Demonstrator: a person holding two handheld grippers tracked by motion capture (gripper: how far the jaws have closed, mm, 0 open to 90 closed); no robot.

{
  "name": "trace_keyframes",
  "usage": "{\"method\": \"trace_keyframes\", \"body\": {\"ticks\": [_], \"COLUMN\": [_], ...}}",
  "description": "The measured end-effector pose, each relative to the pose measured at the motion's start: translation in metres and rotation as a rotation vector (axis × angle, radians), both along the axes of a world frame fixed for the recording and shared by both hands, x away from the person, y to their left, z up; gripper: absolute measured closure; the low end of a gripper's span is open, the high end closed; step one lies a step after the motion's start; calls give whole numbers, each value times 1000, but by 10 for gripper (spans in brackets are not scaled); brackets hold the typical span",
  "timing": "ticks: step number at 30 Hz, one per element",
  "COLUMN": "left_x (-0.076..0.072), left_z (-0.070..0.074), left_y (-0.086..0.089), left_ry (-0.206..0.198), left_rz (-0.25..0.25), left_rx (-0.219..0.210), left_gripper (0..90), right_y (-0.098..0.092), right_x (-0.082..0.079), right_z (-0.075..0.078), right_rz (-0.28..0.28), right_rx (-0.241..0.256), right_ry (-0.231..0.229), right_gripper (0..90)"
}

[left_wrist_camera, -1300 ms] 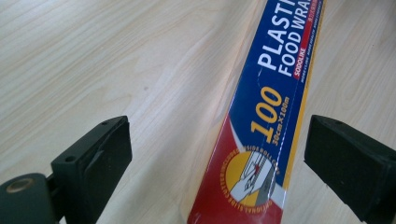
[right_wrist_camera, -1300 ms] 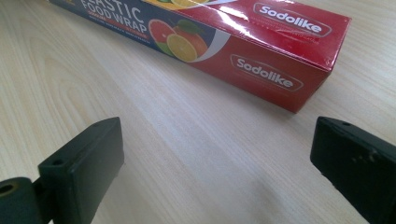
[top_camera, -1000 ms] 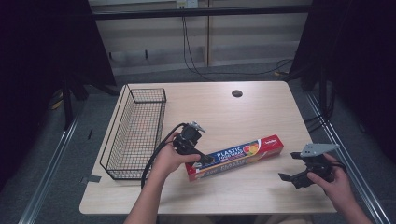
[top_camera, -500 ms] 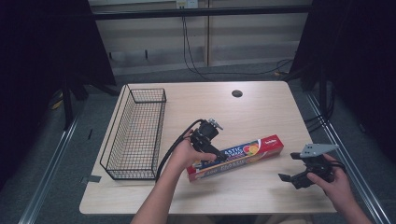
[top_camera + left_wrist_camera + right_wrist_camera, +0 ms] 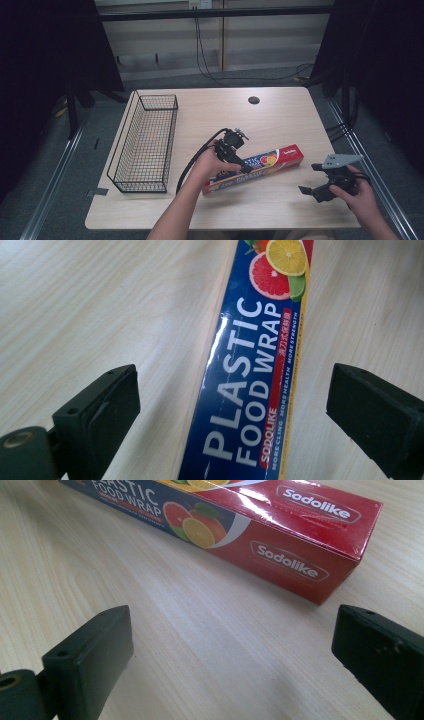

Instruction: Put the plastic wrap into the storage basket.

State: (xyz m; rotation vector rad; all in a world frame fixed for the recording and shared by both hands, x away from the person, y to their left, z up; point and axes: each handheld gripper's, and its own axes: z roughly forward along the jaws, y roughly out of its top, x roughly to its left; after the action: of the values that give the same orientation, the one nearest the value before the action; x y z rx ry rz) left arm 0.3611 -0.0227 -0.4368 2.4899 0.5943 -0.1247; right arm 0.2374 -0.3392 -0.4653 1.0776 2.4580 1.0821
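Note:
A long plastic food wrap box (image 5: pixel 272 159), blue with a red end, lies slantwise on the wooden table (image 5: pixel 280 120) near its front. My left gripper (image 5: pixel 239 161) hangs over the box's middle, pointing down at it. In the left gripper view the jaws of the left gripper (image 5: pixel 235 385) stand wide apart on either side of the box (image 5: pixel 250 390), not touching it. My right gripper (image 5: pixel 310 179) rests low near the front right of the table, just right of the box's red end. Its own view shows the right gripper (image 5: pixel 230 630) open with bare table between the jaws and the red end (image 5: pixel 290 540) ahead.
A black wire basket (image 5: pixel 157 96) stands along the left side of the table, with nothing seen inside. A dark cable hole (image 5: pixel 254 100) sits near the far edge. A black cable (image 5: pixel 192 162) trails from the left gripper toward the front edge.
My left gripper has moved right and a little forward, from the box's left end to above its middle. The right gripper and the box have stayed put.

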Motion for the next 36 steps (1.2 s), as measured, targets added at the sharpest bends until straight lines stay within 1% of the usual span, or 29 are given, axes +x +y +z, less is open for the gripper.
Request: {"method": "trace_keyframes", "body": {"ticks": [3,4,5,6,7,8,10,11,12,14,16,17,18,19,21,22,23,25,26,27,28,29,32,33,34,35,36], "left_x": [0,0,1,0,1,0,2,2,3,4,4,5,5,4,5,4,4,3,4,3,4,5,4,5,5,5,5], "left_z": [-2,-2,-4,-4,-5,-7,-8,-11,-11,-13,-16,-17,-18,-20,-21,-22,-23,-24,-25,-26,-26,-26,-27,-26,-26,-27,-26], "left_y": [-6,-8,-10,-12,-14,-16,-19,-21,-22,-24,-27,-28,-29,-30,-32,-34,-36,-37,-39,-40,-41,-43,-45,-45,-46,-47,-47], "left_ry": [-3,5,1,8,6,7,2,10,18,16,22,24,26,28,29,36,25,31,23,33,24,19,18,8,9,11,13], "left_rz": [-26,-19,-37,-38,-51,-32,-53,-39,-48,-68,-53,-66,-70,-58,-81,-68,-88,-79,-87,-70,-85,-90,-85,-103,-100,-90,-92], "left_rx": [7,5,13,16,22,16,27,16,27,46,41,57,56,47,69,63,77,80,85,84,86,88,91,104,102,101,103], "left_gripper": [80,80,80,82,83,86,94,95,95,100,101,108,108,112,128,146,151,169,169,182,185,204,234,252,252,273,273], "right_y": [0,0,0,-1,-1,-1,-2,-2,-2,-2,-2,-2,-2,-2,-2,-2,-2,-3,-3,-3,-3,-4,-4,-4,-4,-5,-5], "right_x": [0,0,0,0,0,0,0,0,0,-1,-1,-1,-1,-1,-1,-1,-1,-1,-1,-1,-1,-1,-2,-2,-2,-2,-2], "right_z": [0,0,0,0,0,0,0,0,0,0,0,0,0,0,1,1,1,0,0,1,1,1,1,1,1,1,1], "right_rz": [-2,1,1,0,1,0,-2,2,2,2,0,7,7,9,11,11,12,10,10,11,9,8,10,13,13,14,14], "right_rx": [1,1,1,0,1,2,-2,1,1,-6,-5,-1,-1,1,1,1,1,-2,-2,1,-1,-3,1,-2,-2,-4,-4], "right_ry": [-1,-2,-2,-2,-4,-2,-3,-7,-7,-5,-1,-5,-5,-7,-10,-8,-9,-8,-8,-8,-8,-7,-10,-10,-10,-11,-11], "right_gripper": [30,30,30,31,31,31,31,32,32,32,32,32,32,32,32,32,32,33,33,33,33,33,34,34,34,34,34]}}
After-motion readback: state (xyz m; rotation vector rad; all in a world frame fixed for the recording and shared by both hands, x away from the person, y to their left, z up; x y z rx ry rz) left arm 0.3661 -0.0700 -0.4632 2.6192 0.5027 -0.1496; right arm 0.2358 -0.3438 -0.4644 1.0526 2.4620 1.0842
